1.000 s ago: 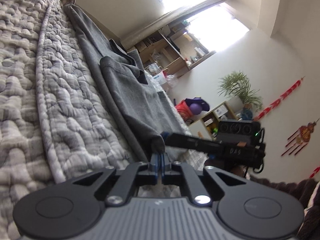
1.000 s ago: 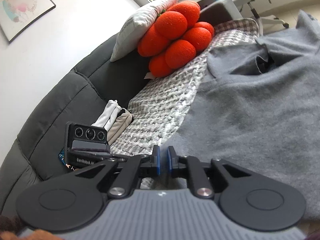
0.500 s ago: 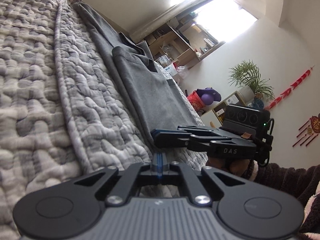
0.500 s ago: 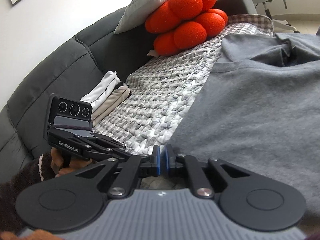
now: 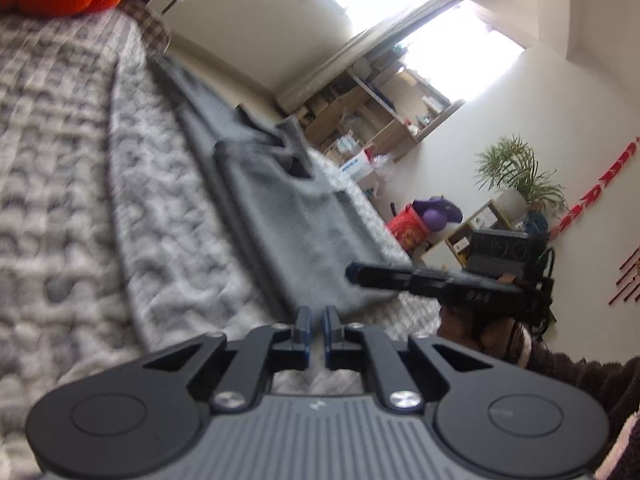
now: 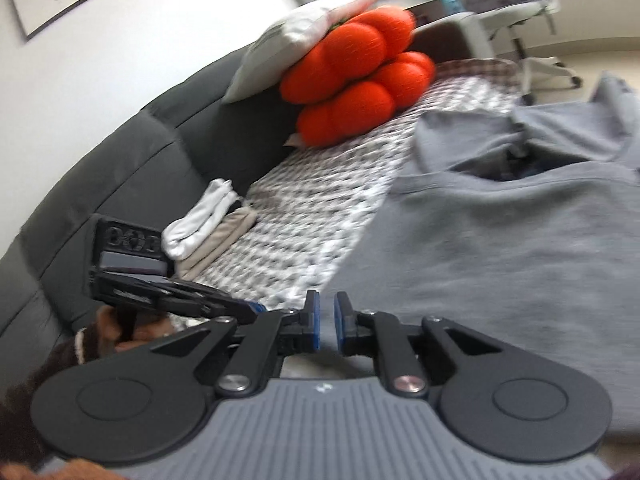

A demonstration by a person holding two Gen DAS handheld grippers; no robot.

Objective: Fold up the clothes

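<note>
Left jaws: the left gripper (image 5: 315, 322) is opening a little, with nothing between its blue pads.
Right jaws: the right gripper (image 6: 325, 320) is opening too, a small gap, and it holds nothing.
Shirt: the soft grey sweatshirt (image 6: 500, 248) lies flat on the grey-and-white bumpy quilt (image 5: 80, 200), just past both grippers, with its bottom edge closest to them.
Done pile: small folded white and beige clothes (image 6: 208, 228) sit by the dark grey sofa back (image 6: 120, 168).
Left to do: the shirt looks partly folded at the sides; I think it needs more folds.
</note>
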